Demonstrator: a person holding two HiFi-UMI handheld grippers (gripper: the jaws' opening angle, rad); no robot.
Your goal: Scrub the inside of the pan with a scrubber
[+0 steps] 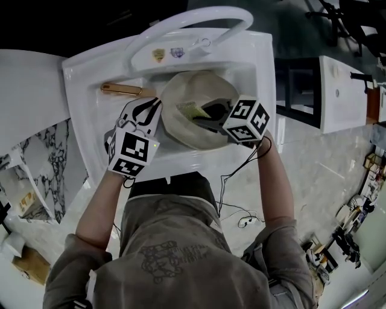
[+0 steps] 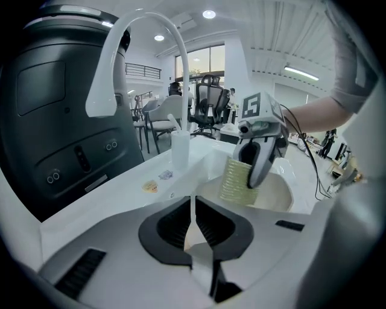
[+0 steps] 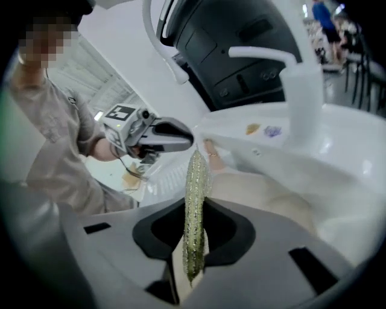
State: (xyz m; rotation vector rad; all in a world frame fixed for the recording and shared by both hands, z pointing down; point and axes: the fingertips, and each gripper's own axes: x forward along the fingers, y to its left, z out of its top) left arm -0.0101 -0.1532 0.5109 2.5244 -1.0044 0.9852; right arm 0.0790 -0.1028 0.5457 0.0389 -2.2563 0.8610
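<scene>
Clamping the pan [image 1: 181, 136] by its left rim: left gripper [image 1: 154, 107], jaws closed on it. Pan nearly fills sink [image 1: 84, 102] basin, little side room. Right gripper [image 1: 211, 117] pinches scrubber [image 1: 192, 110] inside pan; right gripper view shows it edge-on, left gripper view broadside.

Bright even indoor light, ceiling lamps [image 2: 209, 13] glowing overhead, glare on the white sink [image 1: 78, 114], fisheye-bent dark corners, nearby jaws blurred.
</scene>
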